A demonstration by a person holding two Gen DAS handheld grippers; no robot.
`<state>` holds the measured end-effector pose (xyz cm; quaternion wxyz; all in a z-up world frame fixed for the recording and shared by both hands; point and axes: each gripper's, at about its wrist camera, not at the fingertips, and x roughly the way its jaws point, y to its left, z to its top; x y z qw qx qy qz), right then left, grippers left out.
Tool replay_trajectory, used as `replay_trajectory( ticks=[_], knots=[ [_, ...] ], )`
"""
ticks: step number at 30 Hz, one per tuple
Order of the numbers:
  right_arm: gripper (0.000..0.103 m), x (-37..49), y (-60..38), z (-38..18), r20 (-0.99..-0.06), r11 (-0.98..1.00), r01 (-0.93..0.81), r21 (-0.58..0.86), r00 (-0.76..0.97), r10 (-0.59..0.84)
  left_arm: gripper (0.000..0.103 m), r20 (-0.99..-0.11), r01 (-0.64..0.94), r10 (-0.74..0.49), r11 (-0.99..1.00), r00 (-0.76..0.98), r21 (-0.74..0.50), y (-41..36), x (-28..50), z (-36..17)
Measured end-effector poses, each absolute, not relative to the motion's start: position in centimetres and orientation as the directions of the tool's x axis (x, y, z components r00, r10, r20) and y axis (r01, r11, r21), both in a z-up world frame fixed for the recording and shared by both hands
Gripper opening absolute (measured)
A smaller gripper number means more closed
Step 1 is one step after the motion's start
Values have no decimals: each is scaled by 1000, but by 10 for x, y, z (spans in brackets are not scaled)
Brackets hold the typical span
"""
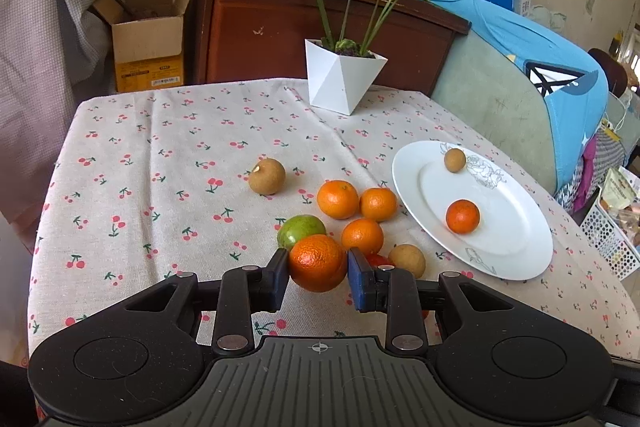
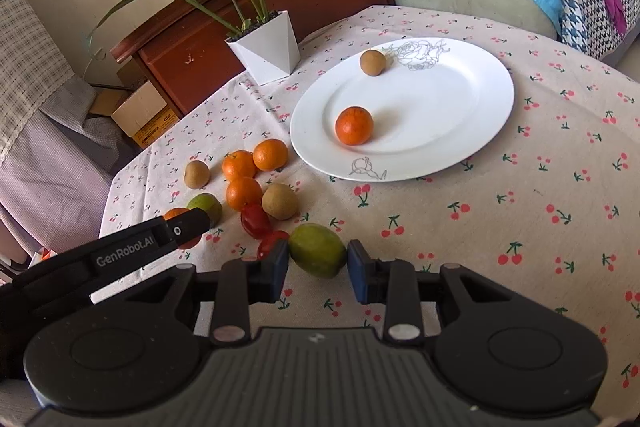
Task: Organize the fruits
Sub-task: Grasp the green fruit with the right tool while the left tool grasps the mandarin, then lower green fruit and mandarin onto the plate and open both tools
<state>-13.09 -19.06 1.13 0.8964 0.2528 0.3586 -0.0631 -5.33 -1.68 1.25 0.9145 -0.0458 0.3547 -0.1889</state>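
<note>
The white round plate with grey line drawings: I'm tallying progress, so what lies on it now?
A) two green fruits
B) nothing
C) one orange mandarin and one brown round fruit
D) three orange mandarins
C: the white round plate holds just one orange mandarin near its centre and one brown round fruit close to the far rim.

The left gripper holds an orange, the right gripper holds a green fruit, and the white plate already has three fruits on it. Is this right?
Not quite. The white plate carries two fruits, not three: one orange and one small brown fruit, as the right wrist view shows. The rest stands: the left gripper holds an orange, and the right gripper has a green fruit between its fingers.
</note>
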Motion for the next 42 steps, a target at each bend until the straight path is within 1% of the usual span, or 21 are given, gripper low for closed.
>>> replay_trajectory(
  ticks=[6, 10, 14, 25, 34, 39, 42],
  knots=[
    [32, -136, -205, 30, -629, 850, 290, 440, 775, 62, 29, -596, 327, -405, 914, 693, -242, -17, -57, 29],
    [32, -141, -218, 44, -595, 842, 308, 442, 804, 18, 29, -563, 354, -437, 899, 701, -257, -23, -59, 41],
    [32, -140, -231, 42, -594, 823, 344, 452, 804, -10, 29, -550, 383, -462, 887, 696, -260, -33, -59, 46],
    [32, -129, -249, 31, -608, 775, 400, 488, 794, -27, 29, -566, 429, -501, 863, 654, -269, -67, -40, 38],
    [32, -121, -257, 22, -623, 752, 424, 504, 782, -23, 29, -604, 442, -501, 859, 620, -259, -91, -21, 20],
    [33, -113, -260, 18, -633, 750, 445, 490, 773, -45, 29, -623, 455, -498, 857, 604, -243, -105, -10, 13],
    [35, -111, -263, 14, -640, 738, 465, 489, 766, -58, 31, -630, 460, -489, 859, 603, -226, -110, -7, 12]
  ],
)
